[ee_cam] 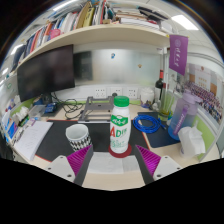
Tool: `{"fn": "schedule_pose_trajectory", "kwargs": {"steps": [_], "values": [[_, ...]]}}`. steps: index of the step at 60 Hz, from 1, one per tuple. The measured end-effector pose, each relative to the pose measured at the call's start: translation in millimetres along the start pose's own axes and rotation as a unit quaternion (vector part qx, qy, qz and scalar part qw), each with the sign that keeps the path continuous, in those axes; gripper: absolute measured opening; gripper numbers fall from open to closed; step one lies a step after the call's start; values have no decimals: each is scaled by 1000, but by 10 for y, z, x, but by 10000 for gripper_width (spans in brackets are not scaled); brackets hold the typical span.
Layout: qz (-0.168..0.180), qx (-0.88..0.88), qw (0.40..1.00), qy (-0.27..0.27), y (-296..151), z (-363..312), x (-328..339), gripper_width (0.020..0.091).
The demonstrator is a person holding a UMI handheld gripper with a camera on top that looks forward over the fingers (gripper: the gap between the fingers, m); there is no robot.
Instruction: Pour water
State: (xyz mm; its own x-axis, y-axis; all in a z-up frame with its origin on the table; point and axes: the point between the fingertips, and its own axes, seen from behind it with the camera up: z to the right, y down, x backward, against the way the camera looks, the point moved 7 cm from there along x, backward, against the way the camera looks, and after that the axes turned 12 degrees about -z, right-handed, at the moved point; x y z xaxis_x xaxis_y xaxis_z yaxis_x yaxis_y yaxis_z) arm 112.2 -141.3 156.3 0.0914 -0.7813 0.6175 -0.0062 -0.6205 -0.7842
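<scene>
While no pouring has begun, noted as follows. Bottle upright, green cap on top, white body with a green and red label; stands between the two fingers, lower part framed by the purple pads. Whether the pads press on it or leave a sliver of gap at either side: cannot tell from this view. Gripper level, pointing forward across the desk, not tilted.

Cup just beside the bottle, to its left, upright, mouth open, pale with a dark pattern. Touching the bottle or just apart: not clear. Inside of cup not readable, so no water level to report.

Judged stage: early. Bottle not raised as far as can be seen, base low near the desk surface. Cap apparently in place, which would need dealing with before any water comes out. Left to do: firm grasp, lift, carry over the cup, tip.

Surroundings: dark monitor at back left, shelf of books above, blue coil of cable to the right of the bottle, clear plastic jug further right, second pale cup near it.

Risk, as a guess: cup close to the left finger, easily knocked on the lift.
</scene>
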Motion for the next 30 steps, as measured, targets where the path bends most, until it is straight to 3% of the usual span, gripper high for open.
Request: {"fn": "schedule_pose_trajectory", "kwargs": {"steps": [10,15,30], "values": [[8,-14,1000,14,-321,-238,618,858],[36,1,999,32,-512,-284,864,862],[46,10,998,48,-631,-337,1204,857]]}}
